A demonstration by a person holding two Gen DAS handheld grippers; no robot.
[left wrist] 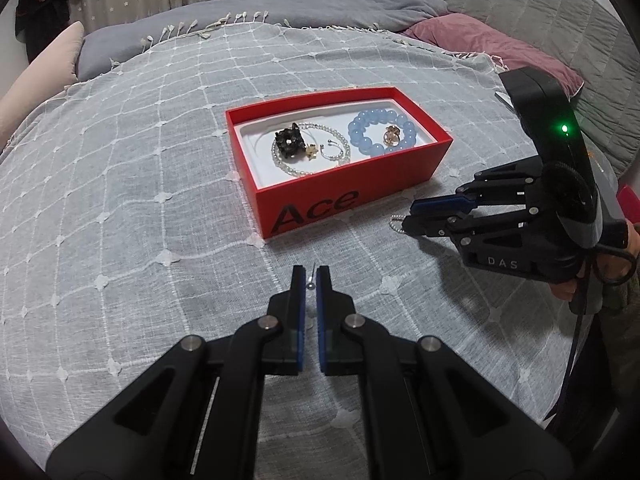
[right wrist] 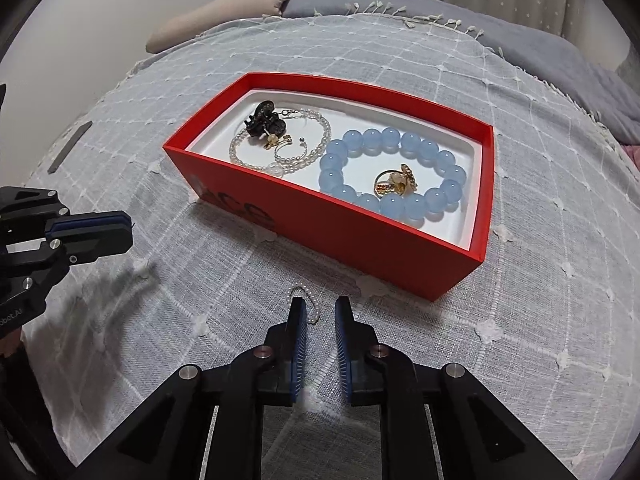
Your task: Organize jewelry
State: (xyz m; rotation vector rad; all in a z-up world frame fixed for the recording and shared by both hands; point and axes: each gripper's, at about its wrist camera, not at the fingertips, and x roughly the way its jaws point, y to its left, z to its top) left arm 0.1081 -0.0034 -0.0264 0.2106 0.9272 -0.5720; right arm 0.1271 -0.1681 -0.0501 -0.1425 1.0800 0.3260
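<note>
A red box (left wrist: 340, 196) (right wrist: 360, 240) with a white lining sits on the bed. It holds a blue bead bracelet (left wrist: 360, 136) (right wrist: 332, 160) with a gold ring (right wrist: 394, 184) inside it, a black hair clip (left wrist: 289, 142) (right wrist: 264, 120) and a pearl bracelet (right wrist: 240, 156). My left gripper (left wrist: 310, 278) (right wrist: 130, 228) hovers in front of the box, shut on a tiny silver stud (left wrist: 310, 285). Near the box's front right corner, my right gripper (right wrist: 321, 308) (left wrist: 410, 216) stands slightly open. A small bead chain (right wrist: 298, 291) (left wrist: 396, 224) lies on the cloth at its left fingertip, not pinched.
A grey blanket (left wrist: 140, 200) with a white grid covers the bed. Behind it lie a mauve pillow (left wrist: 480, 40) and a beige pillow (left wrist: 40, 80). A flat grey strip (right wrist: 70, 146) lies left of the box. A person's hand (left wrist: 634, 240) holds the right gripper.
</note>
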